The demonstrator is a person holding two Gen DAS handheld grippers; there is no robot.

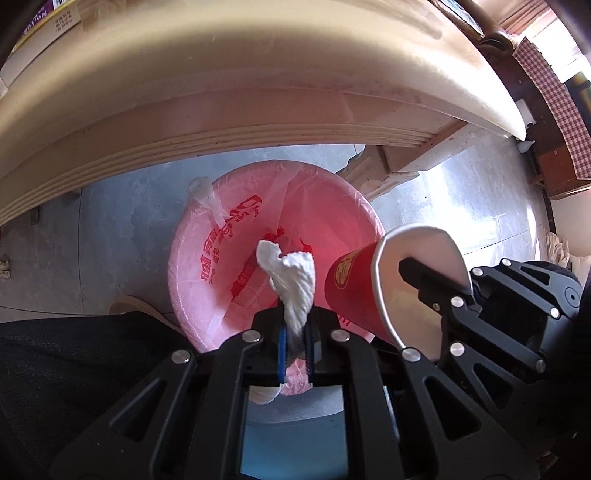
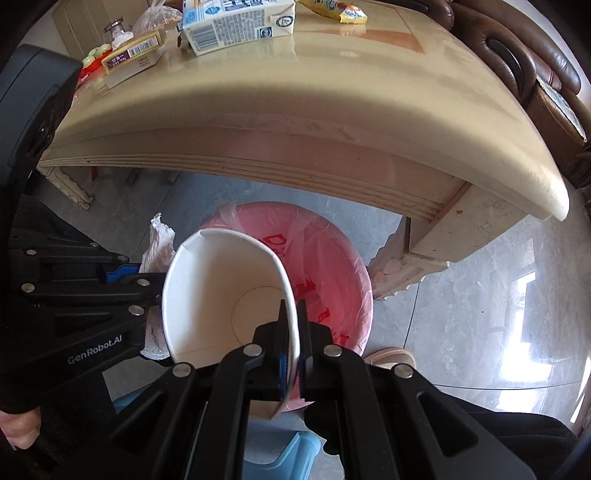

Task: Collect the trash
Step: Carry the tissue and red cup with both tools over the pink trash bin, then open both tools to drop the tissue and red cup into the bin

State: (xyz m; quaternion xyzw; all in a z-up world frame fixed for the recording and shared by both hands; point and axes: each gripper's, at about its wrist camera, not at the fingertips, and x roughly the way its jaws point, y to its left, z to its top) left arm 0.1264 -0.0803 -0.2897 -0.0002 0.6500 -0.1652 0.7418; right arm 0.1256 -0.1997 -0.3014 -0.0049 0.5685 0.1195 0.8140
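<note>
My left gripper [image 1: 295,332] is shut on a crumpled white tissue [image 1: 291,280] and holds it over the pink-lined trash bin [image 1: 207,266] on the floor. My right gripper [image 2: 291,332] is shut on the rim of a red paper cup [image 2: 221,295], white inside, held tilted above the same bin [image 2: 340,266]. In the left wrist view the cup [image 1: 354,291] and the right gripper [image 1: 436,295] sit just right of the tissue. In the right wrist view the left gripper [image 2: 147,291] and its tissue [image 2: 160,243] are at the left of the cup.
A cream table edge [image 1: 258,92] overhangs the bin. On the tabletop [image 2: 332,74] lie a milk carton [image 2: 236,26], a small box [image 2: 135,55] and snack wrappers [image 2: 332,7]. A table leg [image 2: 406,266] stands right of the bin. A brown sofa [image 2: 535,74] is at the far right.
</note>
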